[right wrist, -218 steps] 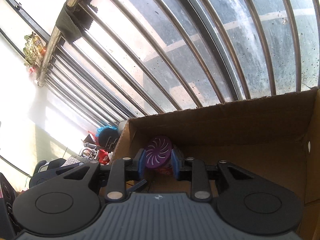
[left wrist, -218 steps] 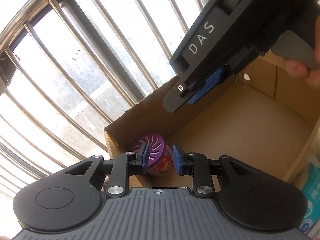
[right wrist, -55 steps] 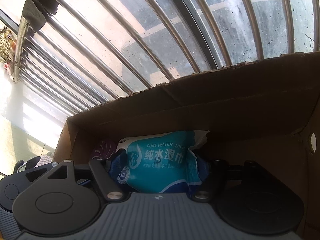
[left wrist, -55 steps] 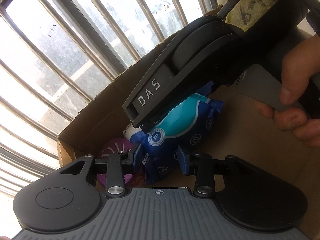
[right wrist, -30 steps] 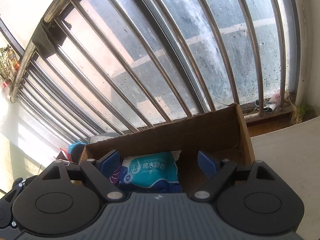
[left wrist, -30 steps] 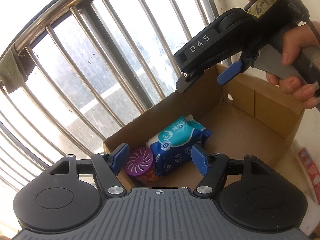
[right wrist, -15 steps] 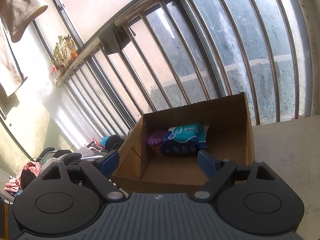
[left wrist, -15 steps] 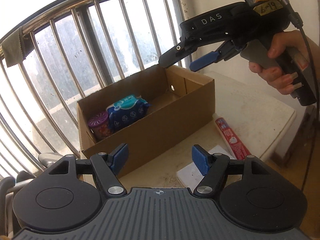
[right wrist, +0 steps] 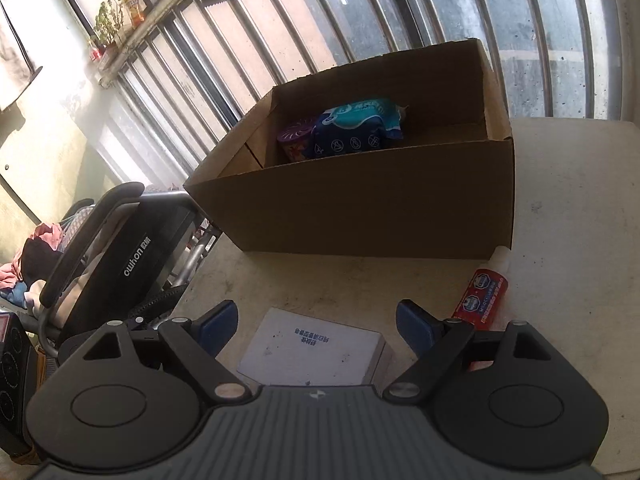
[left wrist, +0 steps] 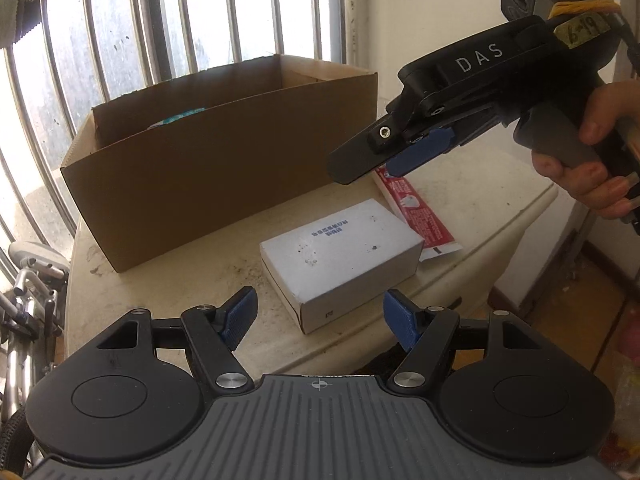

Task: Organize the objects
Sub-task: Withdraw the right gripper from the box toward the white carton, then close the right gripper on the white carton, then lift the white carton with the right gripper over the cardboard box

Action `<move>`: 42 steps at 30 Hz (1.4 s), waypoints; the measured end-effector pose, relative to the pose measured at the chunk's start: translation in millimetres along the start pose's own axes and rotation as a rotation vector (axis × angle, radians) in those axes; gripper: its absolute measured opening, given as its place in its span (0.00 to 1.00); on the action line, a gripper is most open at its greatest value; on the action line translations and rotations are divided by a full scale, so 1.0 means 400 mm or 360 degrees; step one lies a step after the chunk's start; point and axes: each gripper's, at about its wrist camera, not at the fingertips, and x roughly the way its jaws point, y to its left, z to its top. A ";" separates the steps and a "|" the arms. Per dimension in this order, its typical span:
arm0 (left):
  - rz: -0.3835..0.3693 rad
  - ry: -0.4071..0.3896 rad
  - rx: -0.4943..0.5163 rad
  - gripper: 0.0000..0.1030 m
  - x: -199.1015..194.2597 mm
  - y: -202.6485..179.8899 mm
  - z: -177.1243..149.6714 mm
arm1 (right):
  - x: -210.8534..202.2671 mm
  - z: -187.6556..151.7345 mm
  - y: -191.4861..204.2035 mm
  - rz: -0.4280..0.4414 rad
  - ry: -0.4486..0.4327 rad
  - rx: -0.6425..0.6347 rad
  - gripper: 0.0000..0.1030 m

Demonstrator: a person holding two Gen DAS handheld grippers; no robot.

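1. Only the right wrist view is showing inside the cardboard box [right wrist: 372, 208]: wipes pack [right wrist: 356, 126] lying beside purple can [right wrist: 294, 140].
2. Left gripper [left wrist: 320, 316] and right gripper [right wrist: 316, 326] are both gaping wide, holding nothing.
3. Left view is showing the whole white box [left wrist: 340, 252], touching red tube [left wrist: 420, 216].

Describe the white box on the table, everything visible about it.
The white box is a shallow rectangular carton, apparently cardboard, closed, lying flat on its broad face on the pale table, in front of the cardboard box and apart from it. Its top bears a short line of small dark print and a few dark specks. The red tube lies along its far right side; whether they touch is unclear. Neither gripper touches it; the left gripper hangs open before it.
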 end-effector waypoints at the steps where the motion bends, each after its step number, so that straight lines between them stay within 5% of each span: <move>1: 0.0000 0.0013 -0.0009 0.68 0.009 -0.001 -0.003 | 0.003 -0.011 -0.001 -0.0006 0.0019 -0.0001 0.87; 12: -0.0010 0.0038 -0.0083 0.68 0.066 0.009 -0.016 | 0.042 -0.064 -0.012 -0.0020 0.0182 -0.0005 0.87; 16: -0.0026 0.0046 -0.0101 0.67 0.074 0.022 -0.018 | 0.065 -0.065 -0.015 0.0025 0.0235 0.0041 0.78; 31: -0.0093 -0.0011 -0.0171 0.67 0.085 0.055 -0.040 | 0.094 -0.062 0.004 0.0007 0.0142 0.0000 0.77; 42: -0.0036 -0.0101 -0.0211 0.67 0.058 0.044 -0.071 | 0.082 -0.078 -0.004 0.0069 0.0048 -0.0004 0.76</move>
